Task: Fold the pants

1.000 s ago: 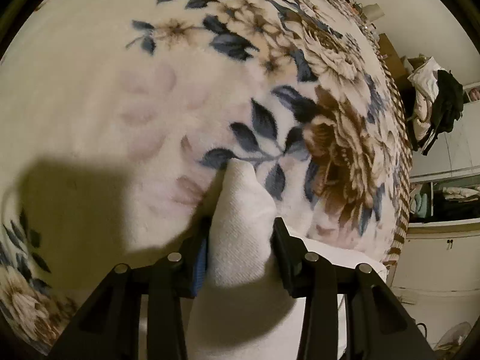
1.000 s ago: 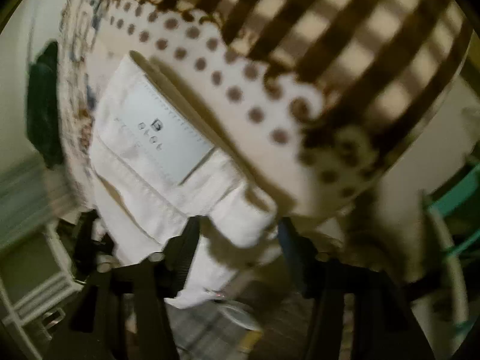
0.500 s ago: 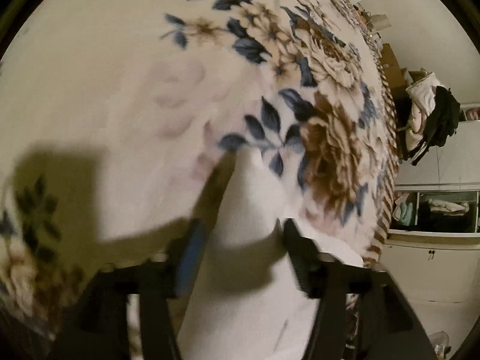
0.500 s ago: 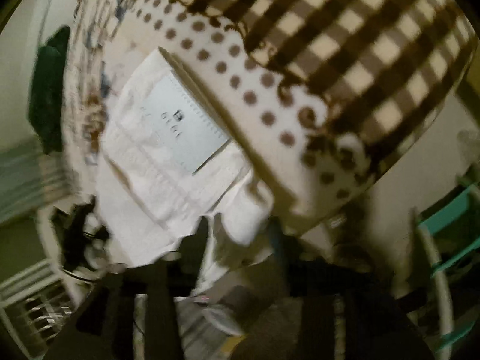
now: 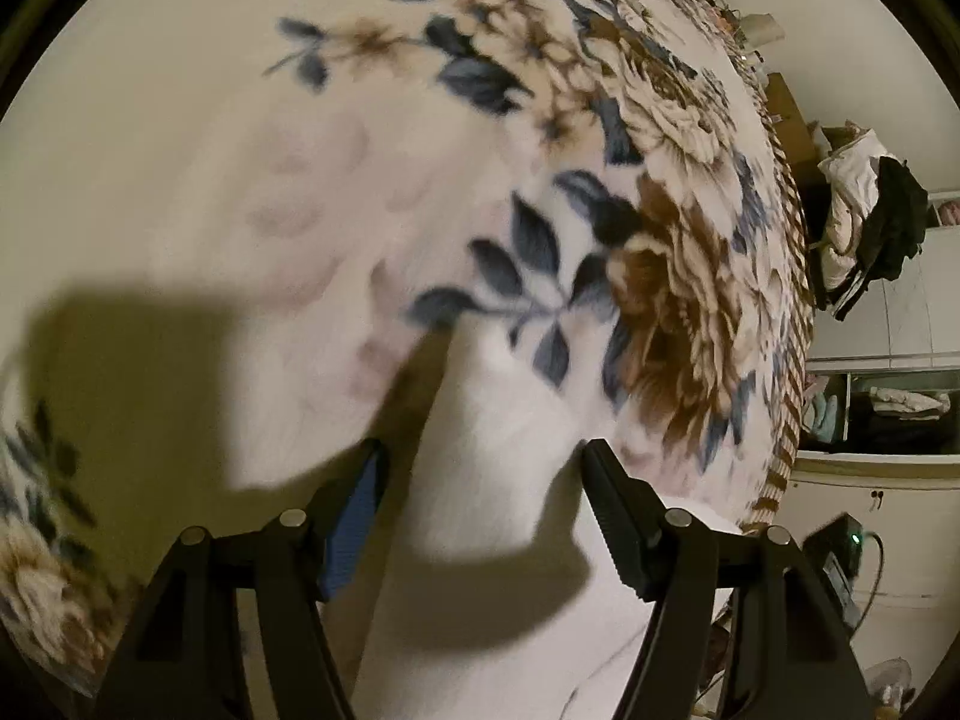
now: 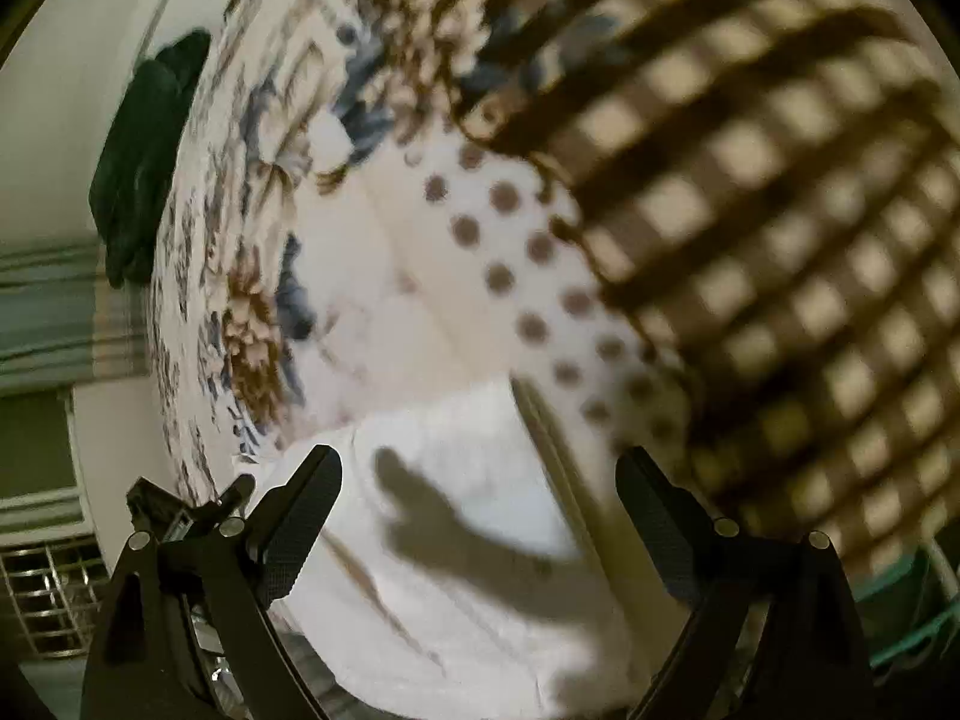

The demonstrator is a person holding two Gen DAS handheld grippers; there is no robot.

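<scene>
The white pants (image 5: 492, 450) lie on a floral blanket (image 5: 240, 150). In the left wrist view my left gripper (image 5: 483, 468) has its jaws spread wide, one on each side of a raised fold of the pants, no longer pinching it. In the right wrist view the pants (image 6: 468, 528) lie flat on the blanket below my right gripper (image 6: 480, 474), whose jaws stand wide open and hold nothing. The image is blurred.
The blanket's brown checked and dotted border (image 6: 750, 210) fills the right of the right wrist view. A dark garment (image 6: 144, 162) lies at the bed's far side. Clothes (image 5: 870, 210) hang near white cabinets (image 5: 870, 480) beyond the bed edge.
Both grippers have opened and let go of the pants. The right gripper swung over the bed, and the pants now lie flat under it.
</scene>
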